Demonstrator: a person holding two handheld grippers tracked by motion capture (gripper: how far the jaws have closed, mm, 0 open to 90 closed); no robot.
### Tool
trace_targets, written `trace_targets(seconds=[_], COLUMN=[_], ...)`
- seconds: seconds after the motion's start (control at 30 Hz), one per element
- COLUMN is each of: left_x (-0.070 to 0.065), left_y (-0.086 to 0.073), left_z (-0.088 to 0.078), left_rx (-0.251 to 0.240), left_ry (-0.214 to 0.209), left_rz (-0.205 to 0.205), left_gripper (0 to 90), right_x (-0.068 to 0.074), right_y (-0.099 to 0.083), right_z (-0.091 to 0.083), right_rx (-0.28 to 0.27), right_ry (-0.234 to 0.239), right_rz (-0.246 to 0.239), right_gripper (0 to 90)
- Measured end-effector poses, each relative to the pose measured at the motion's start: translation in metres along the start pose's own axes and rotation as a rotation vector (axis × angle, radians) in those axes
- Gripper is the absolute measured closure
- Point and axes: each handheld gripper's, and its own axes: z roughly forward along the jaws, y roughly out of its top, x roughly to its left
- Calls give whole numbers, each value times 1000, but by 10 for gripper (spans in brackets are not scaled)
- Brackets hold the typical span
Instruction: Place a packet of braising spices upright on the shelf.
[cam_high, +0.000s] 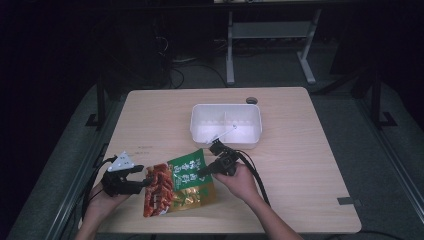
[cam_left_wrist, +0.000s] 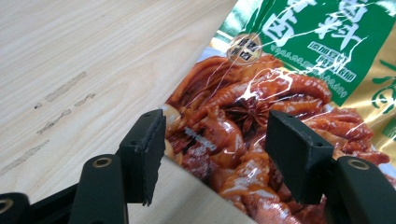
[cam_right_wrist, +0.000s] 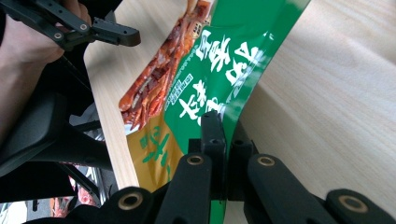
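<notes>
— Packet (cam_high: 179, 183) first: where does it sit?

— Near my edge of the table (cam_high: 300, 165), a shiny snack packet with a green panel of white lettering, a gold lower part and a picture of red-brown braised food. It lies between my two hands, its right side lifted off the wood.

— What lifts it?

— My right hand-held gripper (cam_right_wrist: 223, 140). Its jaws are pressed together on the green edge of the packet, and in the right gripper view the foil stands up from between them in a curve.

— And your left hand-held gripper (cam_left_wrist: 210, 154)?

— Its jaws stand wide apart with nothing between the pads. In the left gripper view they frame the red picture corner of the packet; the left pad sits over the packet's edge, the right pad over the printed food. I cannot tell if either touches the foil.

— Anything else on the table?

— A white plastic tub (cam_high: 226, 125), rectangular, with a divider inside, farther from me toward the middle. My right hand (cam_high: 242, 182) is just in front of it. A dark cable (cam_high: 257, 180) trails from that gripper back along my forearm.
</notes>
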Motion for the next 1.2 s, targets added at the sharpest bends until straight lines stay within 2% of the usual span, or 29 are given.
trace_targets(seconds=[0.3,1.2], left_x=[1,3], left_y=[0,-2], left_z=[-2,-2], left_rx=[-14,-27], left_ry=[7,8], left_rz=[-10,-24], left_gripper=[358,343], right_x=[9,34], right_y=[5,21], right_z=[-15,-42], right_rx=[-5,4], right_ry=[-10,-16], right_rz=[-28,-88], right_gripper=[894,895])
